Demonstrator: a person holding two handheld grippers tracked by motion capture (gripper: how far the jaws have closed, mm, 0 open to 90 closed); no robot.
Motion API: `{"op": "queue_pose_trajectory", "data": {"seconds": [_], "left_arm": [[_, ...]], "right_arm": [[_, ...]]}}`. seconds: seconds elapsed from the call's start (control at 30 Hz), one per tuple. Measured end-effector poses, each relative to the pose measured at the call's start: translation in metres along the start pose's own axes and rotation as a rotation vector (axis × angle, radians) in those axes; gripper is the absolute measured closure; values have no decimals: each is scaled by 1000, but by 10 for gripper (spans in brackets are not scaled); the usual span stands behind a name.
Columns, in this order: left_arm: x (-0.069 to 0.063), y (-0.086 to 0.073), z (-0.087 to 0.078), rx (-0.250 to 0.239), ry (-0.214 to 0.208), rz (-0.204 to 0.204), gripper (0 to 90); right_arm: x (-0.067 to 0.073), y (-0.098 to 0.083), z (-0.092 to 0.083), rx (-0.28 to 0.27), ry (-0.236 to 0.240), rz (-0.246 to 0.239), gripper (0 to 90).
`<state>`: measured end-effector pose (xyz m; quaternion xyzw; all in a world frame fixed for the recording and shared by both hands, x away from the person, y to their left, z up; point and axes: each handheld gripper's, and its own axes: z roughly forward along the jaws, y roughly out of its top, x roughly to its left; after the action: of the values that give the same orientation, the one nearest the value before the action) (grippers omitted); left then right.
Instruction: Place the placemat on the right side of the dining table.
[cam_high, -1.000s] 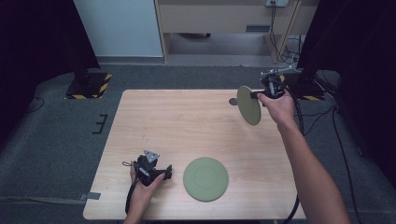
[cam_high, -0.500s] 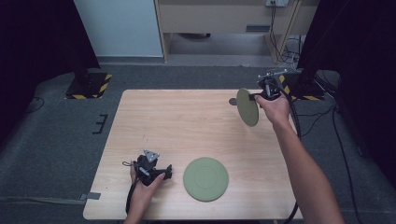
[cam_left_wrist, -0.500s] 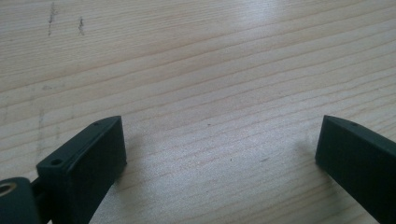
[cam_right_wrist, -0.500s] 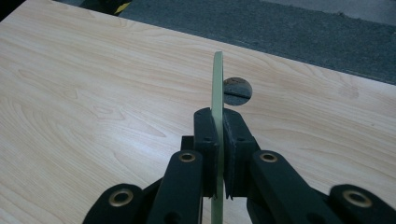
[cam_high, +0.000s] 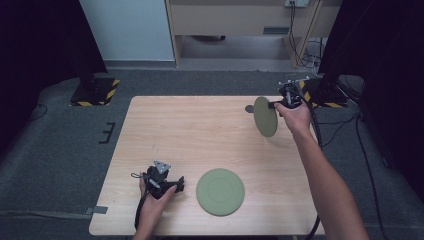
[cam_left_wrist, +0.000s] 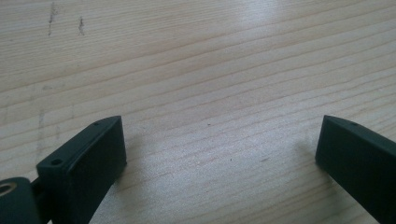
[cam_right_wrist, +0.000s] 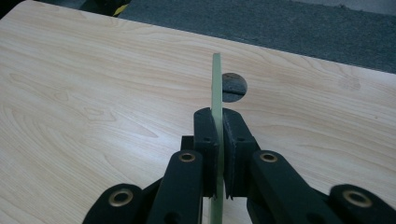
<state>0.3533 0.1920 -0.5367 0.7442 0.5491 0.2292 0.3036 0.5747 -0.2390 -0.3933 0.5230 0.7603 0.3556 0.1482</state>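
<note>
You have one green plate (cam_high: 265, 116) clamped edge-on in your right gripper (cam_high: 278, 104), held on its rim above the far right corner of the table (cam_high: 200, 130); in the right gripper view the two black pads pinch the thin plate (cam_right_wrist: 216, 84) from either side, and it stands upright between them, clear of the wood as far as I can judge. Just beyond it sits a small dark round hole (cam_right_wrist: 233, 87) in the tabletop. Your left gripper (cam_high: 170, 184) rests low on the near left part of the table, its jaws spread wide with nothing but bare wood (cam_left_wrist: 201, 93) between them (no plate, no contact with anything). The second green plate (cam_high: 220, 191) lies flat near the front edge, just to the right of that idle gripper and well apart from the one you carry. So, as I read it, the lift is done and the carry is under way; what remains is to bring the held plate across to the near side, tilt it from vertical to flat, and lay it on or beside the resting plate before you release. I judge you somewhere near the middle of the job: one plate placed or waiting, one in the air, none stacked yet
</note>
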Motion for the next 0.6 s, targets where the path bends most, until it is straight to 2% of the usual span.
{"op": "queue_pose_trajectory", "data": {"seconds": [0.6], "left_arm": [[0,0,0,3,2,0,11]], "right_arm": [[-49,-20,-3,4,-61,61,858]]}}
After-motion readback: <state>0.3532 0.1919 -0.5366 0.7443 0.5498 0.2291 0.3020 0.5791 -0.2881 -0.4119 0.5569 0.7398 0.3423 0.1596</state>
